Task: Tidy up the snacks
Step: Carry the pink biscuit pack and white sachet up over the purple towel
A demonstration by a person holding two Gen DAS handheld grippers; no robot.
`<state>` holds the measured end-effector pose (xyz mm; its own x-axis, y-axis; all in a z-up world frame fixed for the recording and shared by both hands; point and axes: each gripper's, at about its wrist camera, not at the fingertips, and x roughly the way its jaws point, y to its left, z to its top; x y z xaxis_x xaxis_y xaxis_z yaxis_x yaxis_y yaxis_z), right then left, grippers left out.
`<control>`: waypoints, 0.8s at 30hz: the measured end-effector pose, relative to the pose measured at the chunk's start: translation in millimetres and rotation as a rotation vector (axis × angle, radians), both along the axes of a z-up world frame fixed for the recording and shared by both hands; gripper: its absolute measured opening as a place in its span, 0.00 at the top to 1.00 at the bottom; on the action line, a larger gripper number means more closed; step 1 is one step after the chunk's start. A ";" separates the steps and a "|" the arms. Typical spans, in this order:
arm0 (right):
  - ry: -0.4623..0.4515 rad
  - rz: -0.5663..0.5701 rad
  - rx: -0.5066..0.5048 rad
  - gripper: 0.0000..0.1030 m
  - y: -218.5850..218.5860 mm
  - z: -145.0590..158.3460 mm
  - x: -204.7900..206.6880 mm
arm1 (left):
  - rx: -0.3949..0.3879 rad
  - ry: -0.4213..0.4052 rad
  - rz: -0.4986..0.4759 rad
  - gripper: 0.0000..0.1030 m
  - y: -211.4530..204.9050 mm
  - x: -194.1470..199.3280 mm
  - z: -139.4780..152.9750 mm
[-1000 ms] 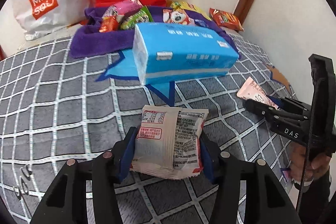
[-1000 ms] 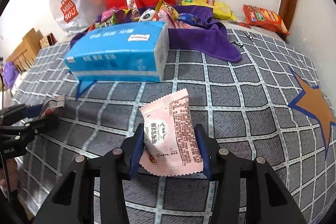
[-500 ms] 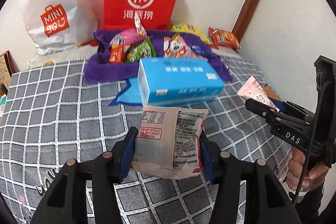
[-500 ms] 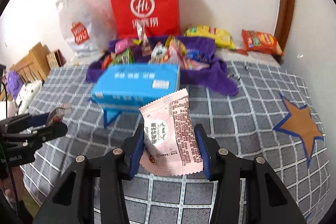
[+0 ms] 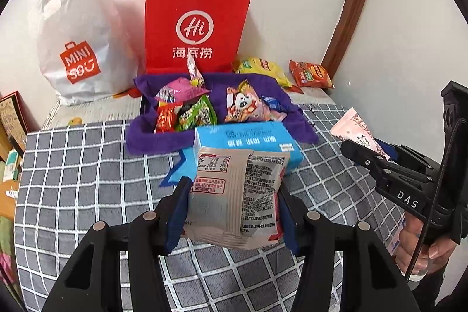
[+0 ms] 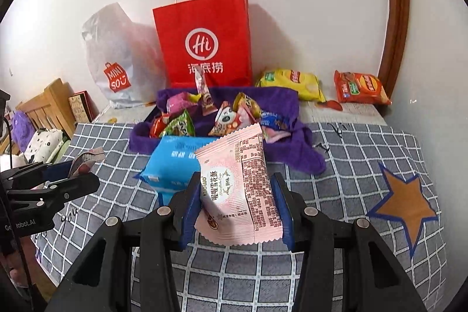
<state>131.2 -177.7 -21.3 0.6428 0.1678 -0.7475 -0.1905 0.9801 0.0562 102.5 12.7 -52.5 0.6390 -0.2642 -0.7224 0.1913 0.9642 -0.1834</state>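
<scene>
My left gripper (image 5: 231,209) is shut on a beige snack packet (image 5: 237,195) with red label boxes, held above the grey checked bedspread (image 5: 87,180). My right gripper (image 6: 237,203) is shut on a pink snack packet (image 6: 239,186), also lifted off the bed. Each gripper shows in the other's view: the right gripper (image 5: 362,145) with the pink packet (image 5: 356,127) at right, the left gripper (image 6: 84,171) at left. Beyond them a purple-lined basket (image 5: 222,104) holds several colourful snack packs, with a blue tissue pack (image 5: 248,139) lying in front of it.
A red paper bag (image 5: 196,28) and a white plastic bag (image 5: 76,40) stand against the wall behind the basket. A yellow snack bag (image 6: 292,81) and an orange one (image 6: 359,86) lie at the back right. Wooden furniture (image 6: 44,107) stands left of the bed.
Both grippers have risen with their packets still gripped, so the bed, tissue pack and basket look farther away and more of the wall and bags shows.
</scene>
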 end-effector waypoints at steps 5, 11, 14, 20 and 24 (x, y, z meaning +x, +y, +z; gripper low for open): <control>-0.006 -0.003 0.008 0.55 -0.1 8.0 13.5 | 0.000 -0.008 0.004 0.49 -1.1 11.5 8.4; -0.007 -0.001 0.005 0.55 3.5 12.9 33.6 | -0.010 -0.010 0.005 0.49 1.1 28.3 14.2; -0.008 0.001 0.002 0.55 6.2 14.3 44.0 | -0.011 -0.011 0.006 0.49 2.3 37.0 17.2; -0.010 0.007 0.003 0.55 9.2 17.3 69.5 | -0.008 -0.018 0.020 0.49 6.0 53.6 22.6; -0.012 0.013 -0.007 0.55 12.6 18.6 84.8 | -0.007 -0.026 0.027 0.49 7.9 63.9 27.1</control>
<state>216.0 -165.1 -2.7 0.6496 0.1706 -0.7409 -0.2034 0.9780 0.0469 166.3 20.6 -25.4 0.6642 -0.2516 -0.7039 0.1700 0.9678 -0.1855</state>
